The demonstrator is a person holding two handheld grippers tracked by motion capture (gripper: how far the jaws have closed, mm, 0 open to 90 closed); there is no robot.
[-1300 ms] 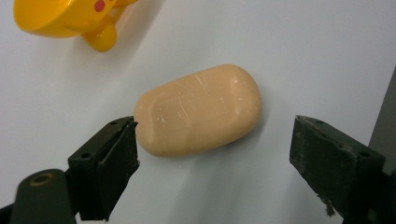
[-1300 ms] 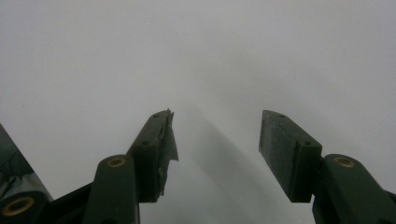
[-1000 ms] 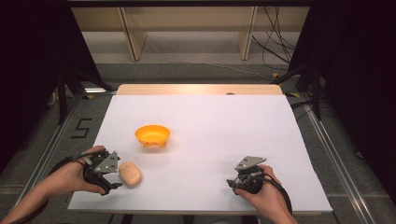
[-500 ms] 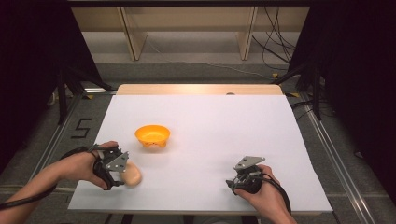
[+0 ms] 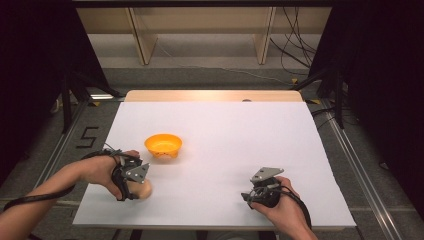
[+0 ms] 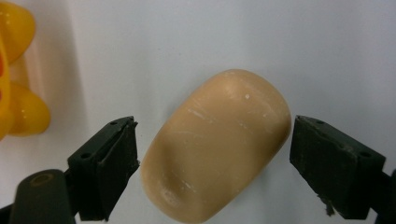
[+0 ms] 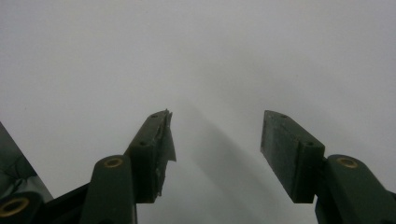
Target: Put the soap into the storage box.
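Observation:
A tan, rounded bread-like lump [image 6: 217, 144] lies on the white table, seen at the near left [image 5: 144, 190] in the high view. My left gripper [image 5: 136, 189] hangs over it, open, with a jaw on each side and small gaps to the lump [image 6: 212, 154]. An orange bowl [image 5: 163, 145] stands just beyond it, and its edge [image 6: 14, 70] shows at the left of the left gripper view. My right gripper [image 5: 248, 196] rests at the near right, open, with nothing but bare table between its jaws [image 7: 215, 154].
The white table sheet [image 5: 240, 145] stretches wide between and beyond the two hands. A wooden strip [image 5: 215, 96] runs along the table's far edge. Dark stands and cables stand on the floor at both sides.
My left hand has swung in from the left and come down over the tan lump, so the jaws now straddle it. The right gripper has stayed put.

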